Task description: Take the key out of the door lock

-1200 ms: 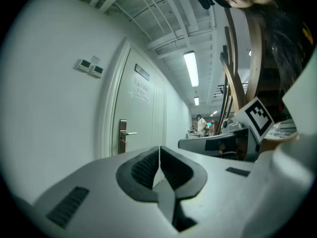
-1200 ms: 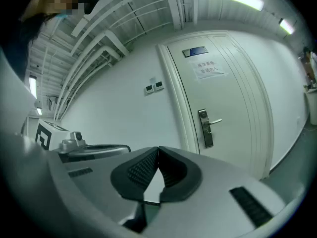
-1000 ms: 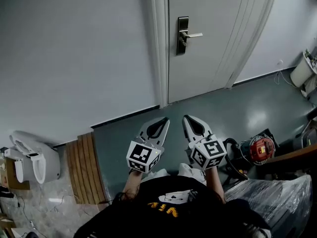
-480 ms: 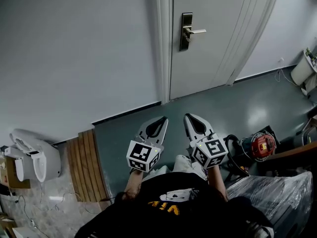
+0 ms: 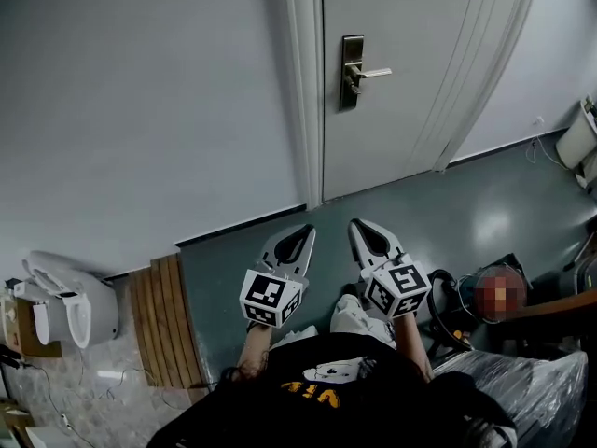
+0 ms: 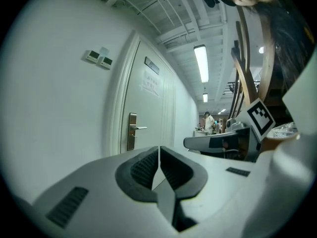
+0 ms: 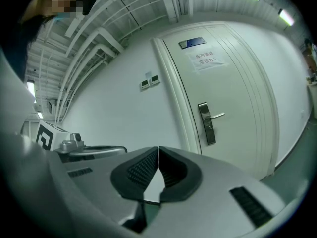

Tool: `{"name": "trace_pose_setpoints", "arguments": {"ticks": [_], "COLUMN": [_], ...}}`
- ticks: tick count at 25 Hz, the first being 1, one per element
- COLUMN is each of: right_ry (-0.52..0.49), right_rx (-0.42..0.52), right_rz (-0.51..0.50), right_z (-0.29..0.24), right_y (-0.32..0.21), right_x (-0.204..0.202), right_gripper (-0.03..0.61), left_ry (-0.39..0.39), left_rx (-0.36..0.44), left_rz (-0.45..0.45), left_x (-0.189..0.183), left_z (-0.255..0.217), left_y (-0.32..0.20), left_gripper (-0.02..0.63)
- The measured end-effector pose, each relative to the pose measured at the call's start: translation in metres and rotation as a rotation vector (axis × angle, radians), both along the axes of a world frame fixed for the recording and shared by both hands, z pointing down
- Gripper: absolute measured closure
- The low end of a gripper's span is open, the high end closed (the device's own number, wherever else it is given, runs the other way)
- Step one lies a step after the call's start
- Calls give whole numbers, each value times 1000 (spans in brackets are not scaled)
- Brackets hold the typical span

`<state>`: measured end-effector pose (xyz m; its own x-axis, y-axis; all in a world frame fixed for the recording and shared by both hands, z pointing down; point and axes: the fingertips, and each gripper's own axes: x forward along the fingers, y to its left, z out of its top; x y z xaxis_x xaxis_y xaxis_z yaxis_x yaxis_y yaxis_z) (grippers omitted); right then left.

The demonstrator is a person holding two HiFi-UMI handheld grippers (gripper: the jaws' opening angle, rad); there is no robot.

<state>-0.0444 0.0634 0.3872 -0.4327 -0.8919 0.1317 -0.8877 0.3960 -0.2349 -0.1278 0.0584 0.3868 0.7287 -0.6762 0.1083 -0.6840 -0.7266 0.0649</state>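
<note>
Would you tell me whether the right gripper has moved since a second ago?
Yes, slightly. In the head view the right gripper now sits a little nearer the door's bottom edge, so it has edged toward the door.

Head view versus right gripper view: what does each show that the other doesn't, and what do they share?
Only the head view: the grey floor, the wooden slat mat, a white fixture at far left and the person's black shirt. Only the right gripper view: the blue plate and paper notice high on the door, plus ceiling pipes. Both: the door, its lock plate with lever handle, the right tool and the left tool, each shut and empty. A key is too small to make out in either.
</note>
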Motion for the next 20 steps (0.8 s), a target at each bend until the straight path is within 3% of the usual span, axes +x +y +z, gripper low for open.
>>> {"name": "trace_pose_setpoints", "arguments": {"ticks": [9,20], "right_ry": [1,-52], "right_rx": [-6,-18], "right_rz": [-67,-115], "right_z": [0,5], "right_y": [-96,-170], "right_x": [53,108], "right_gripper": [572,572], "left_ry": [-5,-60], "left_rx": [-17,-31], "left_rz": [-37,-70], "left_x": [63,121], "left_z": [3,7], "left_y": [-93,-159], "left_gripper": [604,604]}}
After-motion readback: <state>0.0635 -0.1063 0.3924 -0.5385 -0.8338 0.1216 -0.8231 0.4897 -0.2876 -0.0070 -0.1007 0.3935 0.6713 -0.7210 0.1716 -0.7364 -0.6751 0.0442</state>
